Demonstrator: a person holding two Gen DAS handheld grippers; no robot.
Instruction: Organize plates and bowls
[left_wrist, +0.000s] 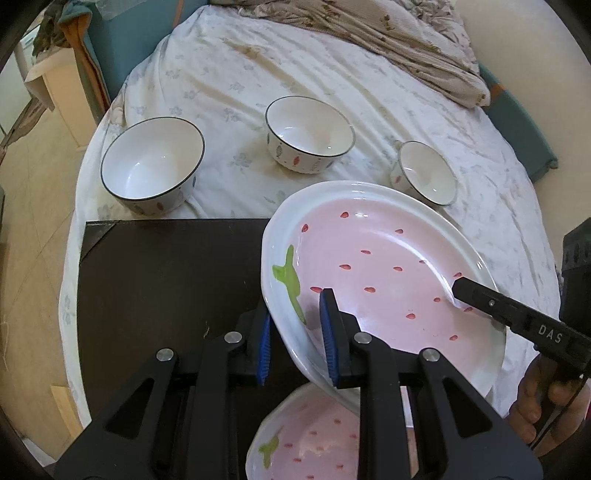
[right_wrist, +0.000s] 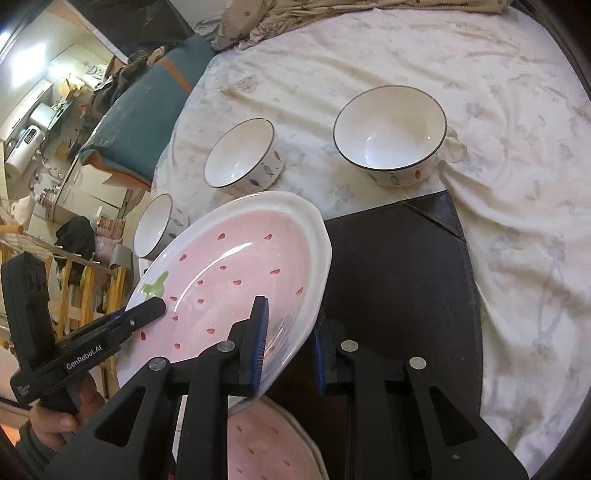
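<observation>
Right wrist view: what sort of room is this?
Most likely a bedroom in a lived-in home: the bowls sit on a floral bedsheet, a rumpled quilt lies behind, and household clutter fills the background.

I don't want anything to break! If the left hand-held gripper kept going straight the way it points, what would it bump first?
Probably the dark mat on the bed, just beyond the strawberry plate that the left hand-held gripper grips by its rim. The bowls sit farther away. Depth is hard to judge.
</observation>
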